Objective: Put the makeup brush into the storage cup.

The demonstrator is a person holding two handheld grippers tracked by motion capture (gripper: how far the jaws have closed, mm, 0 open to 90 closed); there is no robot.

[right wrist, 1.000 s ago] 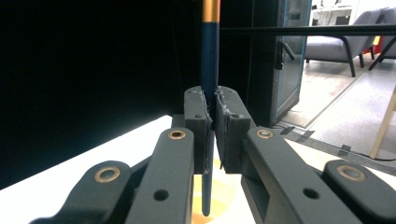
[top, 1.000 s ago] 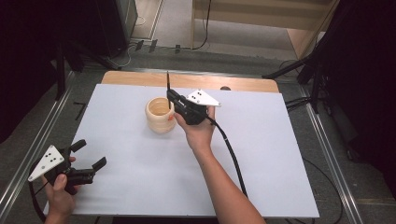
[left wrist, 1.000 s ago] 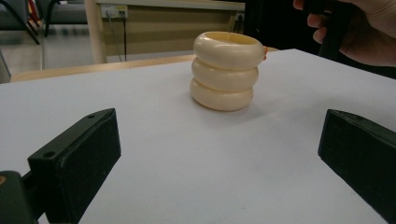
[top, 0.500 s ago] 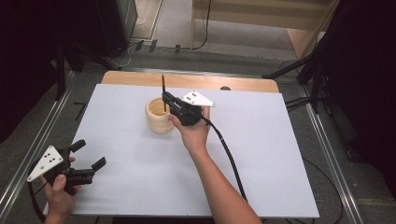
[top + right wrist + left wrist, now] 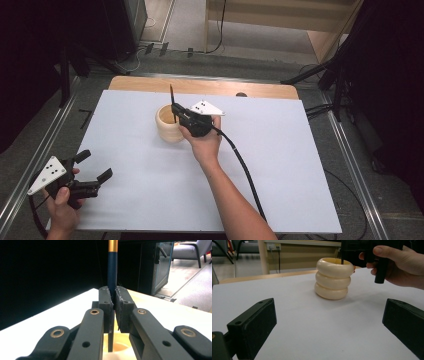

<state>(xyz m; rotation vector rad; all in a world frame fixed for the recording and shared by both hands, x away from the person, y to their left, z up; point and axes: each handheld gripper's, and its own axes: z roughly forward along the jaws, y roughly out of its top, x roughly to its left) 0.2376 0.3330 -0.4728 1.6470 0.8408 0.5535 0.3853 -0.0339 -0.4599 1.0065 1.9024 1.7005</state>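
A cream cup shaped like three stacked rings stands on the white table top, left of centre toward the back. My right gripper hovers over the cup's right rim, shut on a dark blue pencil held upright. In the right gripper view the pencil has a gold band, and its lower end hangs inside the cup's mouth below the shut gripper. My left gripper rests open near the front left corner. In the left gripper view it faces the cup with nothing between its jaws.
A wooden strip runs along the table's far edge. Metal rails flank both sides. The right gripper's cable trails along the forearm toward the front. A hand holds the right gripper beside the cup.
The right gripper has carried the pencil left, from beside the cup to over its mouth. The left gripper has stayed put.
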